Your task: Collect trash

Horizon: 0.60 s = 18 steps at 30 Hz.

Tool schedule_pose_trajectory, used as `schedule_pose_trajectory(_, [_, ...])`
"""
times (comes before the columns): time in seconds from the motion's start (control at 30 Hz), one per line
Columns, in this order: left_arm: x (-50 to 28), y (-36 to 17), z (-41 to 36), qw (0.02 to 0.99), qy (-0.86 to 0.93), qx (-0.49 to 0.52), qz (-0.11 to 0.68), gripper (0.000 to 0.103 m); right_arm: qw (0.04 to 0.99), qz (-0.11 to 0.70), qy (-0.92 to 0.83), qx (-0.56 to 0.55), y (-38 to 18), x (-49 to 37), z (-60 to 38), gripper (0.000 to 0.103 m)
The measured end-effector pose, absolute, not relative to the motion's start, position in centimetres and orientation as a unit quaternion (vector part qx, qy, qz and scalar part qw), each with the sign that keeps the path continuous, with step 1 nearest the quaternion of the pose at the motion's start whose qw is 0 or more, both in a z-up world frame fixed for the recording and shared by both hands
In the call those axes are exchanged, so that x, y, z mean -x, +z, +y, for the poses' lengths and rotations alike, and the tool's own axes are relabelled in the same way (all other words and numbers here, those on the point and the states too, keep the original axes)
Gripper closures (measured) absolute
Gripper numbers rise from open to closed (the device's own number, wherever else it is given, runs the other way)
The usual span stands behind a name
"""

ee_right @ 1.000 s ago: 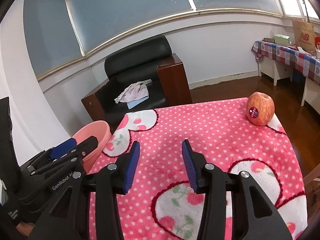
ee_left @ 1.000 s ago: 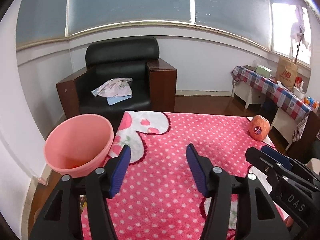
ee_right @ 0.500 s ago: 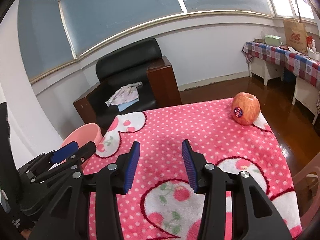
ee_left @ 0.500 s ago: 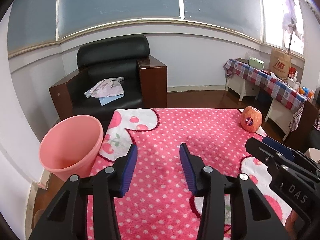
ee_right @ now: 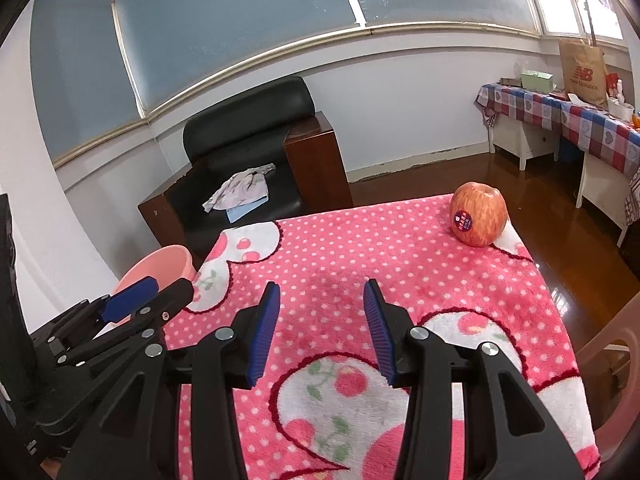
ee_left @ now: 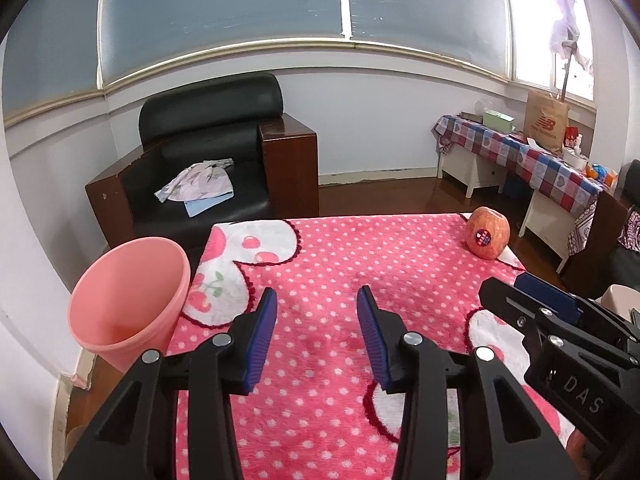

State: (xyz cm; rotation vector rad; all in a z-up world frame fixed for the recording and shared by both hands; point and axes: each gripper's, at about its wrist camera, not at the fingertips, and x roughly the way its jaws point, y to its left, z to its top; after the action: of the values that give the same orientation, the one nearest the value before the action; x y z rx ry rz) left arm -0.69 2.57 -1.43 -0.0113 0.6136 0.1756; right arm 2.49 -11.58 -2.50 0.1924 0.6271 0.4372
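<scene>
Starting on the left, the pink bin [ee_left: 124, 304] stands on the floor just off the table's left edge, mouth up and tipped slightly, apparently bare inside. Next comes the left gripper [ee_left: 316, 332], hovering over the pink polka-dot blanket [ee_left: 332, 264] with its jaws closing and nothing between them, only dotted fleece showing in the gap. Over to the right gripper [ee_right: 320, 328], side by side with the left: its fingers [ee_right: 264, 328] stand part-way apart, also holding nothing.

And far right, at the blanket's back corner, sits the apple [ee_right: 478, 214], upright, stem dimple up, a round sticker facing the cameras. It is the only loose thing on the table, so it looks like the item to collect, though no obvious litter shows. It is well apart from both grippers.

How will it handle? Judging by looks: firm, fairly heavy for its size, with smooth waxy skin that could slide on the ribbed pads. Being round, it may roll on the soft fleece if nudged off-centre, and it sits near the table's edge. Best hold is probably across the widest middle, jaws wider than now, squeezing gently to avoid bruising.
</scene>
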Motion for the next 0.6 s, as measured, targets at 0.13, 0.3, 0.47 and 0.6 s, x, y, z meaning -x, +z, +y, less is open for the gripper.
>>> schedule_pose_trajectory(0.13, [0.54,-1.59,2.38,0.95,0.081,0.005,0.303,0.062,0.924,0.304,0.21,-0.093,-2.59,-2.22,-11.65,0.059])
schedule_pose_trajectory(0.3, [0.43,-1.84,2.22,0.949,0.076,0.004,0.306,0.062,0.925,0.305,0.208,-0.093,-2.71,-2.32,-11.69,0.059])
schedule_pose_trajectory(0.47, [0.28,-2.11,2.12,0.948,0.071,0.004,0.309,0.062,0.925,0.307,0.205,-0.093,-2.85,-2.41,-11.71,0.059])
schedule_pose_trajectory(0.6, [0.12,-2.31,2.1,0.948,0.068,0.003,0.312,0.062,0.925,0.309,0.202,-0.094,-3.02,-2.63,-11.73,0.059])
